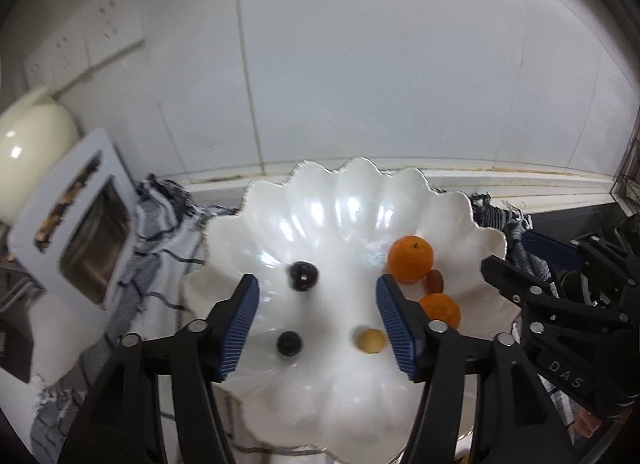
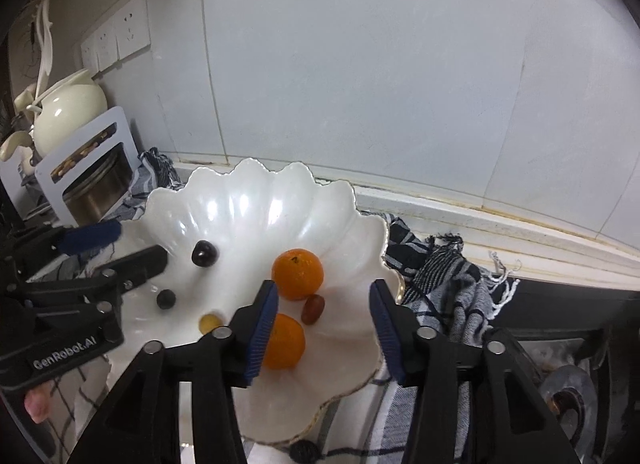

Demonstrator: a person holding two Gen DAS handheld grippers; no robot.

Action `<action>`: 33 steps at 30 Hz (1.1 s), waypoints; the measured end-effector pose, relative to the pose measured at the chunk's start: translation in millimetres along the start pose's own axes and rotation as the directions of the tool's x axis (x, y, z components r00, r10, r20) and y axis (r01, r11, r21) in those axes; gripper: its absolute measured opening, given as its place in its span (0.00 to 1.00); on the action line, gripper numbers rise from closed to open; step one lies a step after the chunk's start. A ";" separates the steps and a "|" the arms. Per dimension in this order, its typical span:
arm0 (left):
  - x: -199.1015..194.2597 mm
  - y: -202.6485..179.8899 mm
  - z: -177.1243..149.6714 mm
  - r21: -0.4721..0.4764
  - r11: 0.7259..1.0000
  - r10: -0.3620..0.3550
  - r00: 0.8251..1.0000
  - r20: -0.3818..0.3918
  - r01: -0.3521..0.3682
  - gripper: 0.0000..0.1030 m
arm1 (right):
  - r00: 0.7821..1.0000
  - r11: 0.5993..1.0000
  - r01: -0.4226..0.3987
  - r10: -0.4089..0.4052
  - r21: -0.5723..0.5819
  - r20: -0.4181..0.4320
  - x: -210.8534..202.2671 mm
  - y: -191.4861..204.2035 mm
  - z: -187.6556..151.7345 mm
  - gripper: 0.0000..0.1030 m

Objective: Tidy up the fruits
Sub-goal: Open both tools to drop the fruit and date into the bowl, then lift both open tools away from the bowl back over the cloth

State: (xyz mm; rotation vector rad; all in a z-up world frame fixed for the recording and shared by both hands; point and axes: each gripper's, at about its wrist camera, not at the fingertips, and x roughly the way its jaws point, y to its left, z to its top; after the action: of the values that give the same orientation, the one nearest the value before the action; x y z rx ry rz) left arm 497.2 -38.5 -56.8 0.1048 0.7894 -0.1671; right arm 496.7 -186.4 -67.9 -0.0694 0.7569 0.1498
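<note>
A white scalloped dish [image 1: 344, 199] [image 2: 256, 199] holds two oranges [image 1: 411, 258] [image 2: 297, 274], the nearer one [image 1: 441, 308] [image 2: 285, 340], a small brown fruit [image 1: 435, 280] [image 2: 312, 309], a dark cherry [image 1: 303, 275] [image 2: 204, 253], a dark blue berry [image 1: 289, 343] [image 2: 165, 298] and a small yellow fruit [image 1: 371, 340] [image 2: 209, 322]. My left gripper [image 1: 318, 324] is open and empty above the dish's middle. My right gripper [image 2: 324, 328] is open and empty above the dish's right side, beside the nearer orange.
The dish rests on a checked cloth [image 1: 160, 248] [image 2: 452, 280] by a white tiled wall. A white holder with a metal tin [image 1: 80, 240] [image 2: 92, 179] and a cream jug [image 2: 68, 107] stand at left. A dark stove [image 2: 568, 376] lies at right.
</note>
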 end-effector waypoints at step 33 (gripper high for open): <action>-157.4 19.4 -37.8 0.011 0.997 0.076 0.966 0.246 -0.081 0.79 | 0.973 0.999 -0.015 0.022 -0.031 0.228 -141.5 34.7 -23.3 0.56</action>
State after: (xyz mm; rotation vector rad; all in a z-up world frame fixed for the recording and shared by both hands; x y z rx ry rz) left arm 365.6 3.7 29.6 0.1328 0.5350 -0.1107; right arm 373.8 -170.4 12.3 -0.0714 0.5252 0.1834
